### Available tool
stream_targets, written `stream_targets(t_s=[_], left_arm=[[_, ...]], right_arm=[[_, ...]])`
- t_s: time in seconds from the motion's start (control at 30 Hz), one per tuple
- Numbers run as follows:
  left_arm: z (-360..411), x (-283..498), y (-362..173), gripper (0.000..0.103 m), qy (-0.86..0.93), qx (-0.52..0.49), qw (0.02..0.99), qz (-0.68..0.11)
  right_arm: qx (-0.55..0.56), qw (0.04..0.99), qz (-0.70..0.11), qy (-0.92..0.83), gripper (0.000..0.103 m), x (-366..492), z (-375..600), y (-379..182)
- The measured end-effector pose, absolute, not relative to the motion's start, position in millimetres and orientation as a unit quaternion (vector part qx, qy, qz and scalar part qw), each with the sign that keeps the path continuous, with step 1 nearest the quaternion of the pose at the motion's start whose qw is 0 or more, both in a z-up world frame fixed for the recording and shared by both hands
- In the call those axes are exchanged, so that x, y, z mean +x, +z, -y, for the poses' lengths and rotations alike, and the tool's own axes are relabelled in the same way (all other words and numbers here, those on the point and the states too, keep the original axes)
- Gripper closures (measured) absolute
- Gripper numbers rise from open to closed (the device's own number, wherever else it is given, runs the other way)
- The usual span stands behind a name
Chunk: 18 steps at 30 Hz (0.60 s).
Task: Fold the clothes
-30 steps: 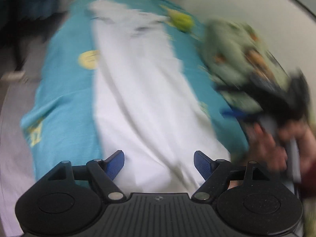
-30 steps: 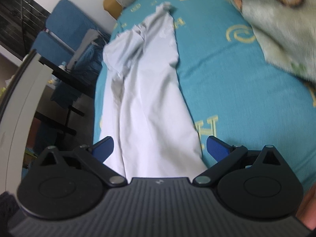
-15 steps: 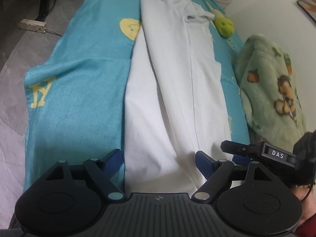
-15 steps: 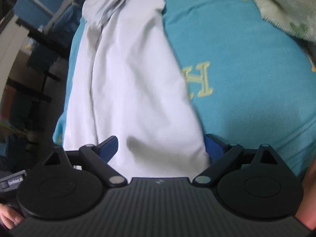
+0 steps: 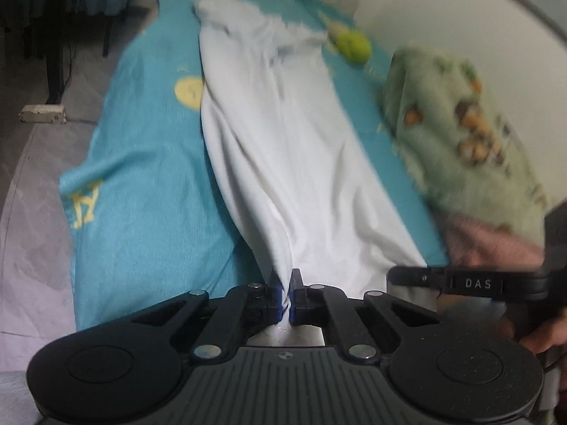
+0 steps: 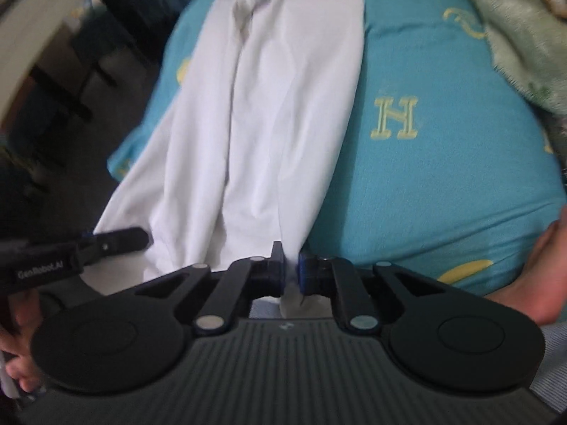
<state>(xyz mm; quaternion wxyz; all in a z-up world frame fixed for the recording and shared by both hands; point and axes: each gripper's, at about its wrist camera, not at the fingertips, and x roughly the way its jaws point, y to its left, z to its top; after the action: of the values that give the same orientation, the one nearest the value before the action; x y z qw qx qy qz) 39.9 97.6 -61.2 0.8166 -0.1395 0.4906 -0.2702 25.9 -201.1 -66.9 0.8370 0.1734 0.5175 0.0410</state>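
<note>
White garment (image 5: 283, 148) lies lengthwise on the bed's teal sheet (image 5: 141, 184), running from bottom centre up to top centre of both views. Left tool (image 5: 285, 295) has just clamped down, a bunched bit of the near hem pinched between its blue pads. Right tool (image 6: 291, 271) likewise just closed, gripping the hem's other corner; fabric pulls into tension folds toward each grip. Green fleece blanket (image 5: 460, 134) sits right of the garment, a yellow-green plush toy (image 5: 352, 46) near the far end.
</note>
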Motion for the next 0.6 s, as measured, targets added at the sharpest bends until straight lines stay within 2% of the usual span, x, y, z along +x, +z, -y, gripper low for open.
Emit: stream_targets(t_s=[0.1,0.23,0.43,0.6], left_arm=[[-117,34,-33,0.1,-0.27,-0.199,0.833,-0.441],[-121,37,13,0.1,-0.272,-0.223,0.849,-0.394],[-128,16,73,0.1,-0.278,-0.256,0.861,-0.34],[-134,-33,108,0.1,-0.288,-0.25,0.87,-0.311]], right_arm=[[0.231,0.855,-0.462,0.045,0.093,16,226,-33],[0.272,0.867,-0.413,0.052,0.093,14,247,8],[0.288,0.887,-0.352,0.073,0.093,0,253,63],[0.289,0.895,-0.327,0.094,0.093,-45,257,82]])
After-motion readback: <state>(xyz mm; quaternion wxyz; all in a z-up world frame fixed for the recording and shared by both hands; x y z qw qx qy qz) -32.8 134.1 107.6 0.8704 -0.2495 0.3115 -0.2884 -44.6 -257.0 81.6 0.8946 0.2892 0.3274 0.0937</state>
